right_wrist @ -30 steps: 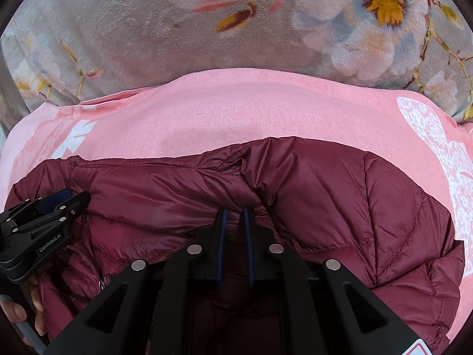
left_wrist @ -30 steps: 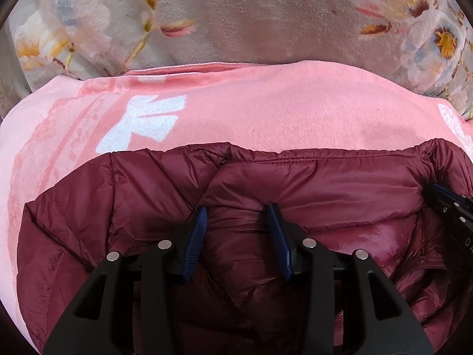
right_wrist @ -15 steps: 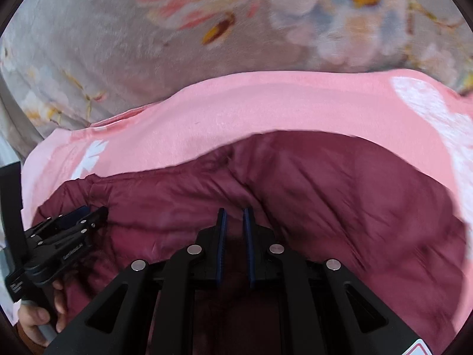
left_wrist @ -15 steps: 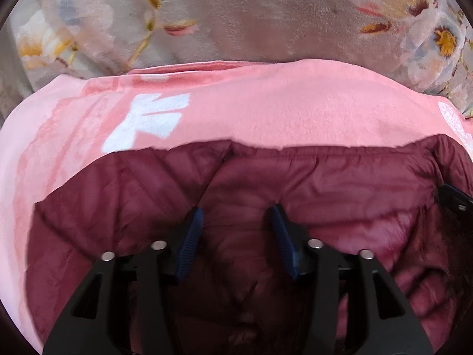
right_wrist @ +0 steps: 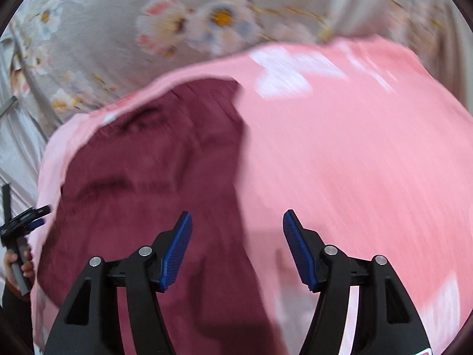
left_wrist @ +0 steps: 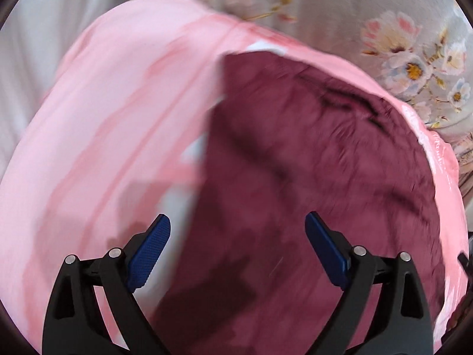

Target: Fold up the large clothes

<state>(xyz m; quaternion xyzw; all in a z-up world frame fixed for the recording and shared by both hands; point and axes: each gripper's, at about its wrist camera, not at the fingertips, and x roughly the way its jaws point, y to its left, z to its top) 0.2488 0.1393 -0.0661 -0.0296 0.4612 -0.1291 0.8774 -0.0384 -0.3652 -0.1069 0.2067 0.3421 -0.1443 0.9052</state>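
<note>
Maroon puffer jacket point(left_wrist: 310, 183) lies spread on the pink blanket point(left_wrist: 103, 133), which covers a floral bedspread point(left_wrist: 414, 68); both views are smeared by blur, so its seams are hard to read. Your left gripper point(left_wrist: 238, 245) hovers over the jacket's left edge: the straight border of the maroon fabric runs up between the blue pads, with blanket under the left pad and jacket under the right one. Its jaws are spreading wide and pinch nothing. Your right gripper point(right_wrist: 236, 244) hangs over the opposite edge, jacket beneath its left pad and bare blanket beneath its right. Those jaws are also opening, with no fabric caught between them. In the right wrist view, your left hand point(right_wrist: 17, 266) grips its tool at the far left rim, beside the jacket.
</note>
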